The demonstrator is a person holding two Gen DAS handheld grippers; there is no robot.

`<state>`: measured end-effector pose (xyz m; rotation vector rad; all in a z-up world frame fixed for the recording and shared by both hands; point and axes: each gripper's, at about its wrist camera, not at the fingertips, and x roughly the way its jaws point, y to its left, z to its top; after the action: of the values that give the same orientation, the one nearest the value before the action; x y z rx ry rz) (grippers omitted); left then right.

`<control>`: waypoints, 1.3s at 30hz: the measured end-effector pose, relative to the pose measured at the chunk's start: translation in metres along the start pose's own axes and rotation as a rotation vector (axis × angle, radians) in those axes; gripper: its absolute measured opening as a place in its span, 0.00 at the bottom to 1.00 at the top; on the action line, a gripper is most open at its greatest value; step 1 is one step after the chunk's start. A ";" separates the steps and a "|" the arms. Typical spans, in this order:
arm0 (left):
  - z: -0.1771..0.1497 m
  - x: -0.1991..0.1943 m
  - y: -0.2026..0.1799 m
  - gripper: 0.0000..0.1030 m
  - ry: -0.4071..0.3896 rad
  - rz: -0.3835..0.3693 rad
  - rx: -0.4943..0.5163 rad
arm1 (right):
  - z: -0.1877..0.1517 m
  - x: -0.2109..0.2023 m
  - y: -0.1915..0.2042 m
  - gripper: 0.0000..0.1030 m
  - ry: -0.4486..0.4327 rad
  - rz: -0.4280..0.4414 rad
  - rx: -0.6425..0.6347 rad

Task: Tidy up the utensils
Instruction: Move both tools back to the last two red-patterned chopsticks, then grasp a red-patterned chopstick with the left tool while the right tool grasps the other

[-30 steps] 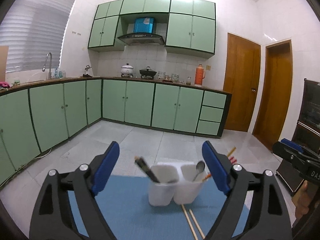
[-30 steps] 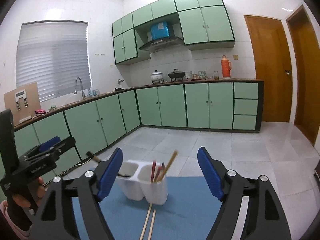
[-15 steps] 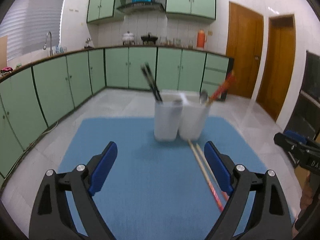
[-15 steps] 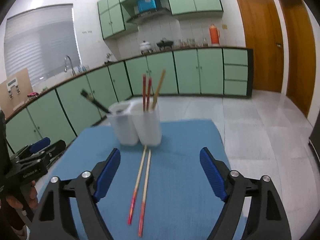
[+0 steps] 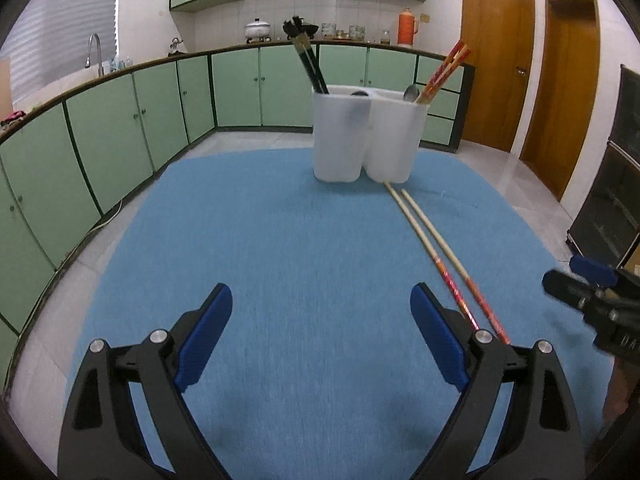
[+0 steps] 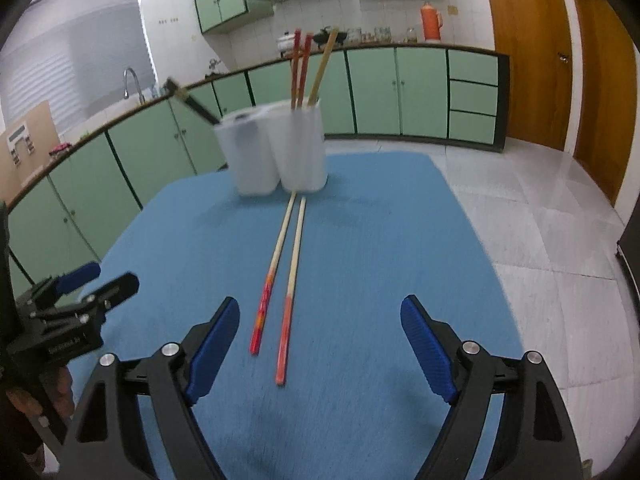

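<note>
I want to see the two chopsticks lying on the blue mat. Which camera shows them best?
The right wrist view: the loose chopsticks lie whole, mid-picture. In the left wrist view one of the left gripper's fingers hides their red ends.

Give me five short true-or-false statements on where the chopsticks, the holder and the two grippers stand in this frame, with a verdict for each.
1. Two chopsticks lie side by side on the blue mat. True.
2. The right gripper is shut on a chopstick. False: its jaws stand wide open and hold nothing.
3. The white holder has two compartments, with black utensils in one and red chopsticks in the other. True.
4. The holder lies tipped over on the mat. False: it stands upright.
5. The left gripper is open and empty. True.
</note>
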<state>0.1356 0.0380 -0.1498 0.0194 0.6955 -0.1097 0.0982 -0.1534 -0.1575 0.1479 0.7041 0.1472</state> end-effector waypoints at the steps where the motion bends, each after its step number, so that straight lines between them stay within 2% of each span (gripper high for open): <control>1: -0.003 0.001 -0.002 0.85 0.005 -0.001 -0.002 | -0.005 0.003 0.002 0.74 0.013 0.006 -0.003; 5: -0.009 0.006 -0.008 0.85 0.020 -0.001 0.002 | -0.016 0.006 0.008 0.67 0.042 0.015 -0.010; 9: -0.016 0.010 -0.009 0.85 0.039 -0.001 0.002 | -0.027 0.010 0.011 0.52 0.075 0.028 -0.011; 13: -0.021 0.013 -0.008 0.85 0.058 -0.001 -0.003 | -0.032 0.016 0.017 0.44 0.103 0.036 -0.028; 15: -0.022 0.015 -0.007 0.85 0.065 -0.003 -0.009 | -0.034 0.018 0.019 0.33 0.116 0.038 -0.039; 19: -0.022 0.018 -0.005 0.85 0.074 -0.006 -0.022 | -0.038 0.022 0.023 0.27 0.137 0.042 -0.050; 21: -0.023 0.019 -0.004 0.85 0.080 -0.006 -0.024 | -0.039 0.023 0.025 0.21 0.145 0.046 -0.054; 35: -0.023 0.023 -0.007 0.85 0.099 -0.009 -0.019 | -0.041 0.027 0.030 0.14 0.136 0.011 -0.075; 39: -0.023 0.024 -0.009 0.85 0.100 -0.012 -0.017 | -0.040 0.030 0.035 0.06 0.138 -0.008 -0.090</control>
<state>0.1378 0.0285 -0.1828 0.0040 0.7963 -0.1152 0.0913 -0.1102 -0.2003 0.0485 0.8344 0.1821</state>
